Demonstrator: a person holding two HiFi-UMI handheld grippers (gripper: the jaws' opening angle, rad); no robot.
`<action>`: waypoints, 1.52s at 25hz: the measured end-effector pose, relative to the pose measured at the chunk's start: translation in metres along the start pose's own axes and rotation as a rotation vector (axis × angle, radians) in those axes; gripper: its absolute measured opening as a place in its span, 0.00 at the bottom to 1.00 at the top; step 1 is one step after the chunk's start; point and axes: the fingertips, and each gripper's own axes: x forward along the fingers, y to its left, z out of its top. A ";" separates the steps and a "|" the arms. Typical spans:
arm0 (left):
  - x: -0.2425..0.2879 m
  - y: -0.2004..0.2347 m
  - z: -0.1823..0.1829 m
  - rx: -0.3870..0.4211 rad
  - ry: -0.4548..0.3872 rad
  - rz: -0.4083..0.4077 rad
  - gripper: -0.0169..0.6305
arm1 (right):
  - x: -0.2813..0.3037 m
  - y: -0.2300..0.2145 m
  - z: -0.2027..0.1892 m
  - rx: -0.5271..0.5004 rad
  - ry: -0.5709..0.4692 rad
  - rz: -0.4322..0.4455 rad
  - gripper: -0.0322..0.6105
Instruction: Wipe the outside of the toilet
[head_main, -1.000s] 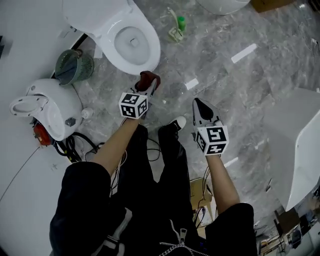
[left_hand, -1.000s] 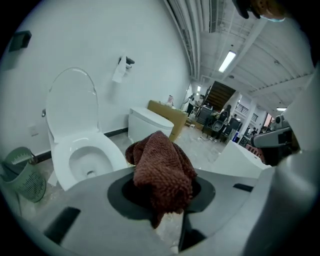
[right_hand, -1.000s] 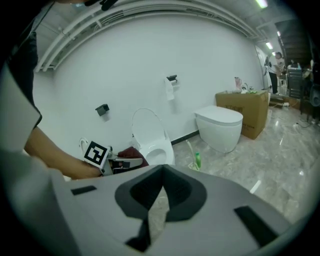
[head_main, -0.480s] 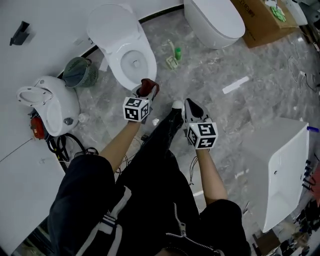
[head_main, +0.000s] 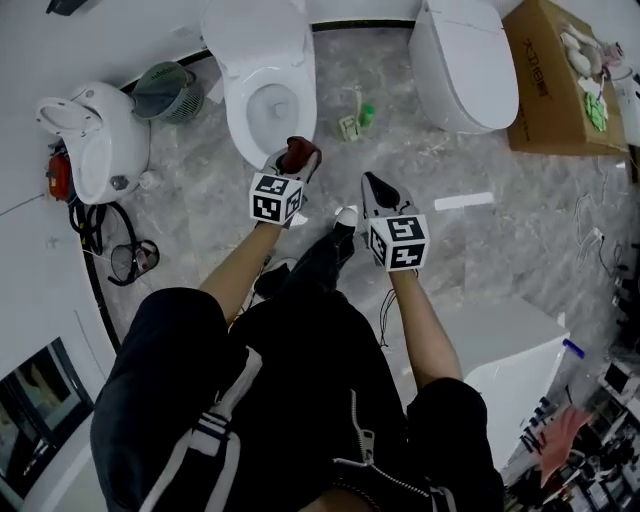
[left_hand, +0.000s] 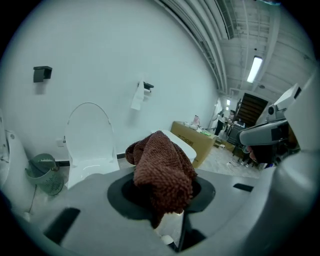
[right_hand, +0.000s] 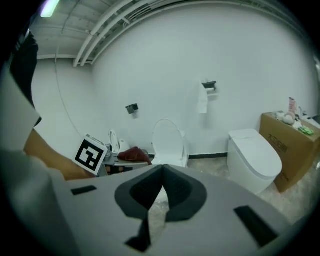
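Cloth (head_main: 300, 154), reddish-brown and bunched, sits clamped in the fingers of the left gripper (head_main: 291, 168) at the front of the open white toilet (head_main: 240, 112) by the wall. The right gripper (head_main: 377, 190) hangs beside it over the grey marble floor (head_main: 480, 250), fingers pressed together, empty.

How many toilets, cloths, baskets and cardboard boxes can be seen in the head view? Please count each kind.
Toilets: 3 (open toilet, closed toilet, toilet at the left)
Cloths: 1 (red-brown cloth)
Baskets: 1 (green basket)
Cardboard boxes: 1 (cardboard box)
Total: 6
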 end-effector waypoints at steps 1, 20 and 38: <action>0.002 0.001 0.006 -0.015 -0.006 0.017 0.20 | 0.004 -0.003 0.009 -0.031 0.015 0.025 0.05; 0.067 0.025 0.041 -0.260 -0.063 0.466 0.20 | 0.120 -0.107 0.082 -0.335 0.167 0.514 0.06; 0.157 0.028 -0.116 -0.691 -0.041 0.785 0.20 | 0.227 -0.207 0.018 -0.396 0.328 0.690 0.05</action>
